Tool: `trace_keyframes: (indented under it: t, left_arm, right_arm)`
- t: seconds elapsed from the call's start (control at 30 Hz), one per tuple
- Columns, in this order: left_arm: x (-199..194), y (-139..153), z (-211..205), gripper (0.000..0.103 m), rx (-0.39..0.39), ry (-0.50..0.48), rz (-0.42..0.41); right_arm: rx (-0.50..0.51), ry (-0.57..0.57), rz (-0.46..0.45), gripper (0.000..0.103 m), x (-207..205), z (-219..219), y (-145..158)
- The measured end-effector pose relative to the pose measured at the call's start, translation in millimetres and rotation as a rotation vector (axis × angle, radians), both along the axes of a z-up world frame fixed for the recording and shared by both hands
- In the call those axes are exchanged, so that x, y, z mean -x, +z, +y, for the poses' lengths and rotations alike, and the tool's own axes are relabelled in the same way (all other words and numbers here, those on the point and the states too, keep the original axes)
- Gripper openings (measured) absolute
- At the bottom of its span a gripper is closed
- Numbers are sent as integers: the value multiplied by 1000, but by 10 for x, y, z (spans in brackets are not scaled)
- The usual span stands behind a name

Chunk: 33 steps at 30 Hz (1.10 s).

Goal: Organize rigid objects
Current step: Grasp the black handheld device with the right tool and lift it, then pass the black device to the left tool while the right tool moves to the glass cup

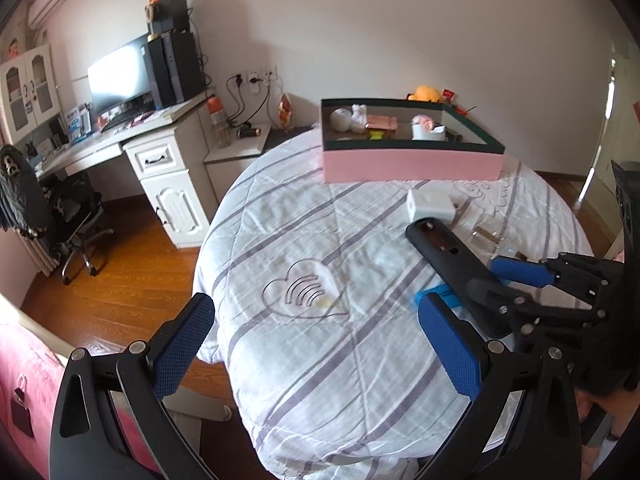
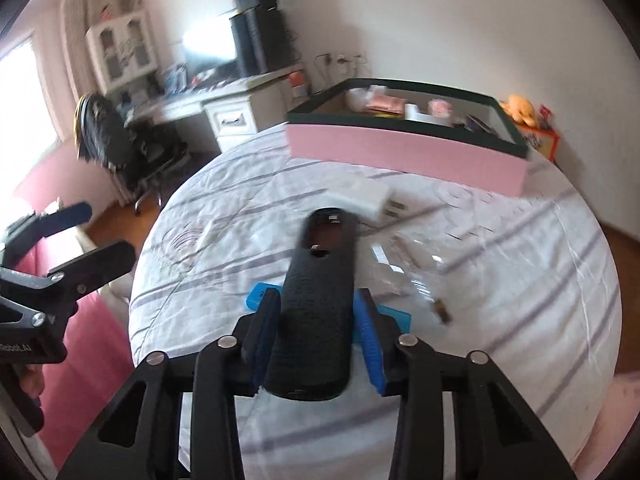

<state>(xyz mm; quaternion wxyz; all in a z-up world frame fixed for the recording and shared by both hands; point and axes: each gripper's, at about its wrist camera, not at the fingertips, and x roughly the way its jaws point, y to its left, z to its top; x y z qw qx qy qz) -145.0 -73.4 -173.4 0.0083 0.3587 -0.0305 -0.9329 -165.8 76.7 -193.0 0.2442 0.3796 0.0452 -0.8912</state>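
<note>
The black remote control (image 2: pixel 316 312) looks like matt plastic with a finely stippled grip. The quilt (image 1: pixel 320 340) beneath it is soft, wrinkled striped cloth. Beyond the remote, the white charger (image 1: pixel 430 205) is smooth plastic, and the storage box (image 1: pixel 412 162) has flat matt pink sides. The floor (image 1: pixel 128 280) is glossy wood.

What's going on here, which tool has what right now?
A person is tidying items off a bed into a pink box. The right tool is shut on a long black device, gripped near its lower end, above a blue item. The left tool is open and empty over the quilt. A white charger and some clear wrapping lie loose in front of the box, which already holds several small things.
</note>
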Motion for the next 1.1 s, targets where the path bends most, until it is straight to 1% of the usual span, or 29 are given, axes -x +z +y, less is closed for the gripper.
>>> trace_keyframes:
  t: [0.1,0.2,0.3,0.37,0.47,0.6,0.67,0.77,0.83,0.93,1.0,1.1]
  left_arm:
    - [-3,-44,-71,103,-2,19,-10]
    - [1,-73,-169,103,-12,45,-13]
    - [14,-94,-243,103,-40,50,-19]
    - [22,-110,-244,103,-50,41,-23]
    - [56,-135,-183,103,-66,14,-25]
    - [136,-166,-45,103,-94,-24,-37]
    - [185,-178,28,103,-111,-44,-48]
    - [247,-196,153,103,-113,-70,-63]
    - [285,-215,214,103,-107,-81,-73]
    - [346,-248,303,103,-112,-99,-91]
    - [407,-269,368,103,-113,-108,-103]
    - [516,-305,459,103,-102,-107,-120]
  right_arm:
    - [-18,48,0,37,14,-224,-1]
    - [-22,68,-5,37,87,-395,5]
    - [5,67,-14,38,169,-420,37]
    - [-9,28,19,38,179,-316,81]
    - [-20,-42,41,37,208,-91,129]
    - [-123,-140,59,38,309,215,107]
    - [-141,-141,25,38,390,289,41]
    - [-159,-125,16,52,471,316,-6]
    - [-163,-111,8,56,506,298,-26]
    - [-195,-99,2,57,573,280,-80]
    - [-187,-98,-14,57,620,300,-134]
    - [-174,-105,-9,57,641,369,-183]
